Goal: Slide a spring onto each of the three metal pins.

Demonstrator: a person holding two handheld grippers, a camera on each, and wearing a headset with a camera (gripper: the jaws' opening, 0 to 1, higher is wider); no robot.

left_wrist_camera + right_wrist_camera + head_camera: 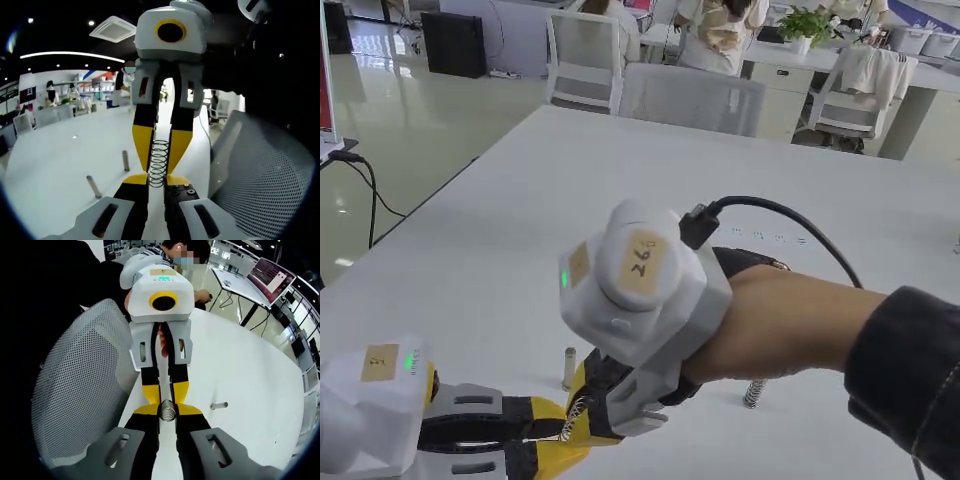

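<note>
Spring [159, 161] is in the air above the table [520, 220], held between the two tongs, which meet tip to tip. Right tongs [168, 412] are clamped on it, with the coil running back between their fingers. Left tongs [156, 180] are nearly together at its near end; cannot tell if they grip. One bare pin [126, 160] and a second pin [93, 186] stand nearby. Another spring [754, 392] stands upright by the wrist.

Risks: the squeezed coil could ping away if one side lets go off-centre. A tilted spring could snag the pin top or knock the pin over.

The sticker [645, 262] on the right gripper reads 26 plus one character, probably b. The left sticker [380, 362] is unreadable.
</note>
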